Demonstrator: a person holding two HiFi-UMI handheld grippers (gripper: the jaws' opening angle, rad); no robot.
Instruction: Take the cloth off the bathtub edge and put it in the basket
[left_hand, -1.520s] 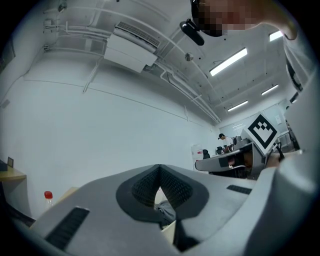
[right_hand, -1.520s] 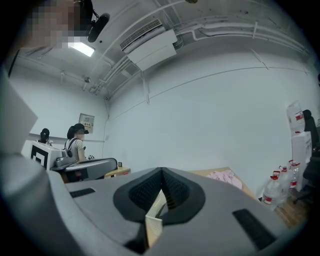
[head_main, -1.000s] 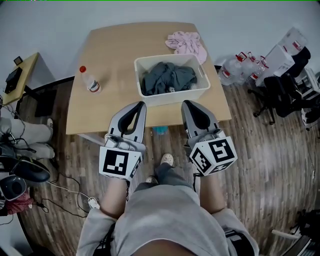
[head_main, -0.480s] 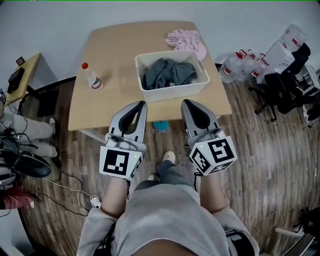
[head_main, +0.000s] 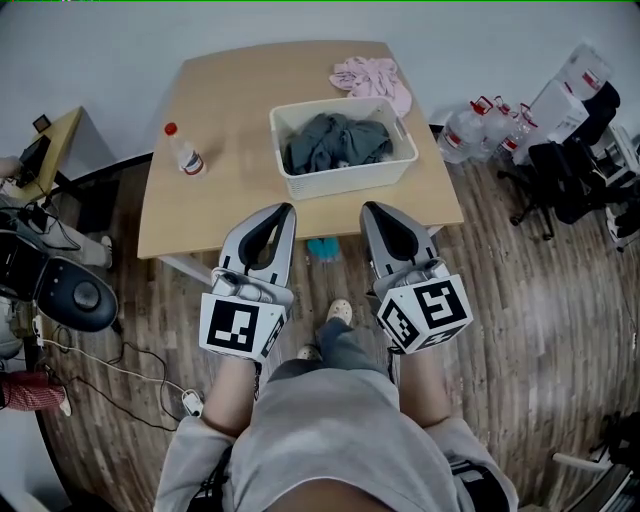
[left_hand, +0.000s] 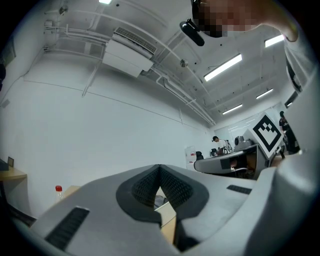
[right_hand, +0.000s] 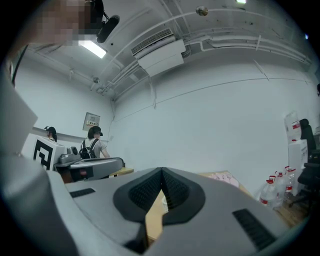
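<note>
left gripper (head_main: 282, 210): jaws together, nothing between them; held level, short of the table (head_main: 230, 110), touching nothing
right gripper (head_main: 371, 208): jaws together, empty; beside the left one, also short of the table
pink cloth (head_main: 372, 80): bunched at the table's far edge, just behind the basket (head_main: 345, 180); looks like the piece left to move
grey cloth (head_main: 335, 143): already in the basket, heaped up near the rim
bathtub: none in view; the table edge seems to stand in for it
bottle (head_main: 183, 152): upright on the table's left side, well apart from the basket
stage: my read is nothing grasped yet, approach not begun
risk 1: both jaws are closed, so going in without opening first would only shove the pink cloth, and it lies at the far edge, so a push could send it off the back of the table
risk 2: the basket stands between the grippers and the pink cloth; a low reach could knock the rim and slide the basket
risk 3: a shallow pinch on the loose folds may catch only one layer, which then slips out over the basket
risk 4: grabbing the grey cloth instead, since it is nearer
risk 5: bottle unlikely to be hit unless the left gripper swings wide
</note>
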